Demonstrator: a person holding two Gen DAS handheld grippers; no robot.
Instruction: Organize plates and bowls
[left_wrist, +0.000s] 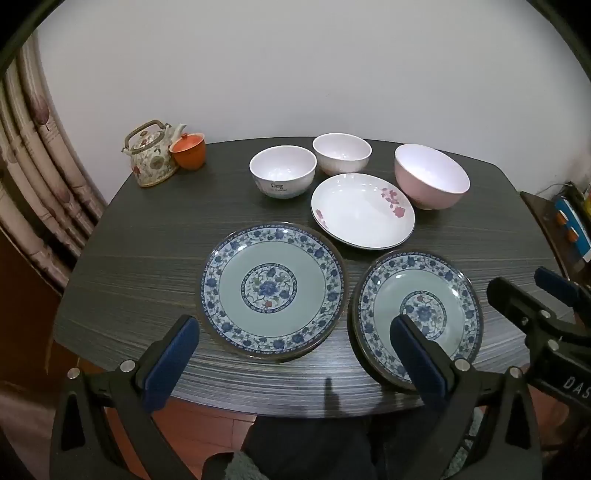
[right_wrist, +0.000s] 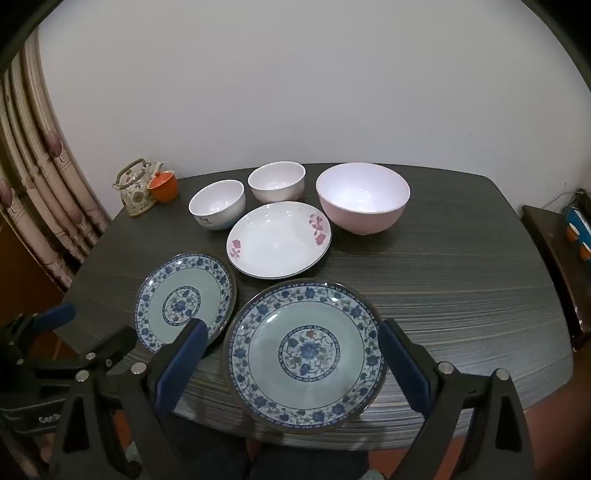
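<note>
Dark wood-grain table (left_wrist: 129, 280) carries everything. Left gripper (left_wrist: 295, 354) hovers level, fingers spread, one blue floral plate (left_wrist: 271, 290) straight ahead; right gripper (right_wrist: 291, 360) likewise gapes around the second blue floral plate (right_wrist: 306, 356), gripping nothing.

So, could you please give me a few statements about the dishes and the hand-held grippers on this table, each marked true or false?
1. Two blue-patterned plates lie side by side, left plate and right plate, unstacked. True.
2. The pink bowl is nested inside a white bowl. False: it stands alone on the table.
3. The left hand-held gripper is open and holds nothing. True.
4. The right hand-held gripper is clamped on the flowered white plate. False: it is open and empty.
5. An orange cup stands beside the teapot. True.
</note>
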